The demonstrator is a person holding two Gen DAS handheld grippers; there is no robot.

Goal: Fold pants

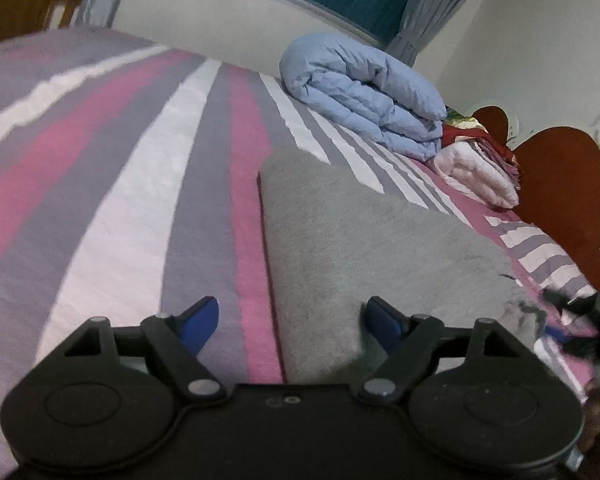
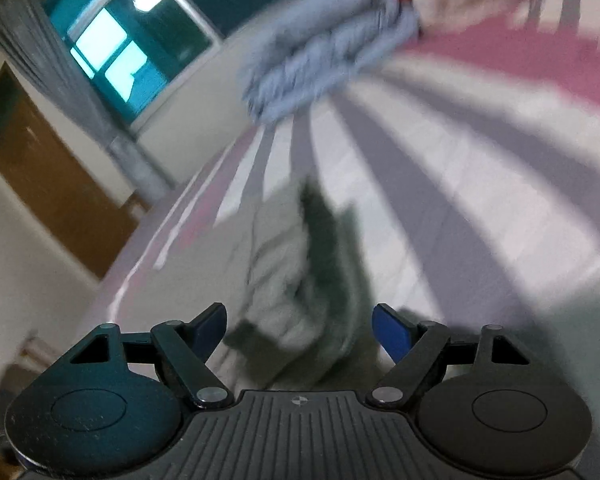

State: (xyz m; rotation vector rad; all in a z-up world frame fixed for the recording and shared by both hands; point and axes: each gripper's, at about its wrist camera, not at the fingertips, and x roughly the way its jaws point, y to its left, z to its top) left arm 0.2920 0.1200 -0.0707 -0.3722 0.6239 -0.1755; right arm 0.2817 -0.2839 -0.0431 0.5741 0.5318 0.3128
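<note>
Left claw (image 1: pixel 292 320): you're holding it spread, nothing pinched. The grey pants (image 1: pixel 372 240) are lying flat on the striped bedsheet (image 1: pixel 112 184), running from 6 o'clock up toward 12 in the left wrist view. Their straight left edge is passing between your fingers, so one blue fingertip (image 1: pixel 200 322) is sitting over bare sheet and the other over grey fabric.

Risk there: if you're closing from this spot, you're likely pinching sheet together with pants, and the lift drags the bedding. Slide fully onto the grey edge first.

The blue quilt (image 1: pixel 364 104) is sitting at about 1 o'clock and the pale folded blanket (image 1: pixel 476 176) at 2, both well apart from the pants. They're only a problem if you're swinging a wide fold that way.

Right claw (image 2: pixel 300 332): also spread, also pinching nothing. The right wrist view is smeared by motion. The pants (image 2: pixel 284 280) there are looking bunched and wrinkled between the fingers, toward 12, with a dark fold or shadow alongside; I can't tell which layer is on top.

Risk there: grabbing while you're moving this fast, you're probably catching one layer only or missing the edge, so the fold comes out skewed. The two claws are also working different parts of the fabric, so uneven lifting twists it.
</note>
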